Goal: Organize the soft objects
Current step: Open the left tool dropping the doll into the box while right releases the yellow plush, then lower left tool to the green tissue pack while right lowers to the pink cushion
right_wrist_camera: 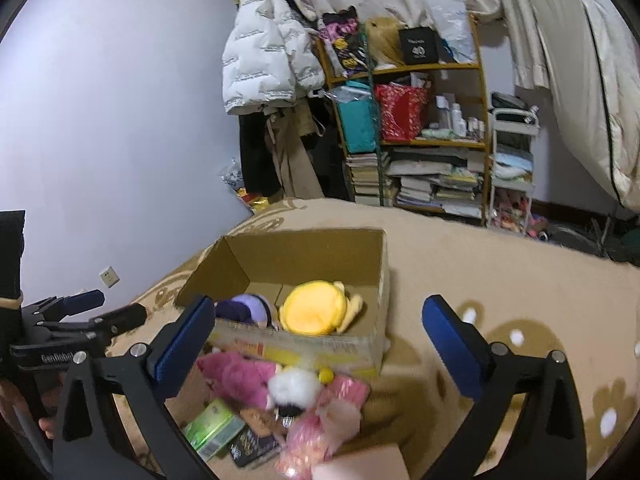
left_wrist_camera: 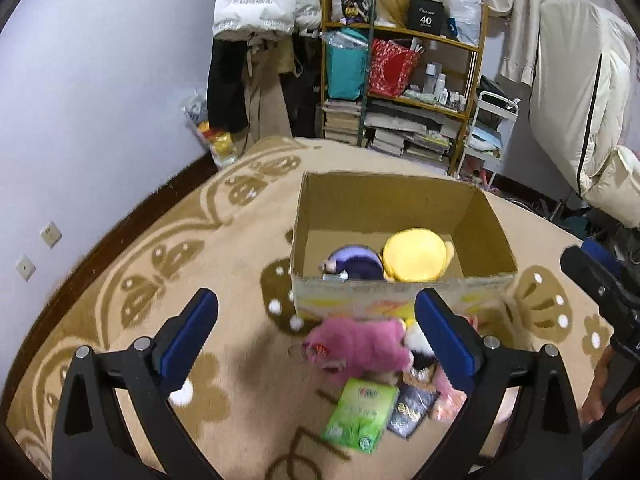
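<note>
An open cardboard box [left_wrist_camera: 404,200] [right_wrist_camera: 312,248] stands on the patterned blanket. Inside lie a yellow plush [left_wrist_camera: 414,256] [right_wrist_camera: 316,312] and a purple plush [left_wrist_camera: 354,266] [right_wrist_camera: 248,308]. In front of the box lie a pink plush [left_wrist_camera: 360,346] [right_wrist_camera: 240,376], a white pompom toy [right_wrist_camera: 294,388], a light pink toy [right_wrist_camera: 320,428], a green packet [left_wrist_camera: 360,414] [right_wrist_camera: 214,426] and a dark packet [left_wrist_camera: 410,412] [right_wrist_camera: 252,446]. My left gripper [left_wrist_camera: 316,320] is open above the pink plush. My right gripper [right_wrist_camera: 316,328] is open above the pile. Both are empty.
A wooden shelf [left_wrist_camera: 404,80] [right_wrist_camera: 412,120] full of books, bags and bottles stands at the back, with coats [left_wrist_camera: 256,40] hanging left of it and a white cart [right_wrist_camera: 514,160] to its right. The lilac wall [left_wrist_camera: 100,100] runs along the blanket's left edge.
</note>
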Available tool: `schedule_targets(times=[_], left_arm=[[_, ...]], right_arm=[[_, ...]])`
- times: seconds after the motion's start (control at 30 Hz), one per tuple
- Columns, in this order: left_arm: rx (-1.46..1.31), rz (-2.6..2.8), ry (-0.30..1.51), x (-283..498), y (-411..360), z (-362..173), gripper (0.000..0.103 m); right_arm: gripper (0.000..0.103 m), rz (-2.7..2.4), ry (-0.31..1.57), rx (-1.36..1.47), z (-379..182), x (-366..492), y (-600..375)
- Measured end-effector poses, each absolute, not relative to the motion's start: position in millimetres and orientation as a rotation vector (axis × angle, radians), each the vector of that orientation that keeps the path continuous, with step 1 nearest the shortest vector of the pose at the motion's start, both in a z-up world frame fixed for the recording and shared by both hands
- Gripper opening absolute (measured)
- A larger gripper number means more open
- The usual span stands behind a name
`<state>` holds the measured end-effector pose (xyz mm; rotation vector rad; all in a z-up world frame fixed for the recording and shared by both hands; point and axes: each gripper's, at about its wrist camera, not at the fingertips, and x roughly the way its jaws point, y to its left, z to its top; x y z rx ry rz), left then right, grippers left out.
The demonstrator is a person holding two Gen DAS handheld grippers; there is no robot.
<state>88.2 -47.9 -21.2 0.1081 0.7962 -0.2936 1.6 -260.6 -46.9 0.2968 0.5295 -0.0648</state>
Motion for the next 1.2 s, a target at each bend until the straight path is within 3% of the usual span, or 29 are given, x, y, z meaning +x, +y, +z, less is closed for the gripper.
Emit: schedule_targets(times=[0.6, 1.2], left_arm=[[0.21, -0.302, 0.889, 41.6, -41.5, -26.7, 0.098], [0.337, -0.374, 1.086, 57.2, -78.5, -96.5, 0.098]], right_arm=[[0.103, -0.123, 0.725, 0.367, -77.5, -36.0, -245.8], [0.103, -0.205, 0.984, 0.486, -141.9, -11.2, -265.9]])
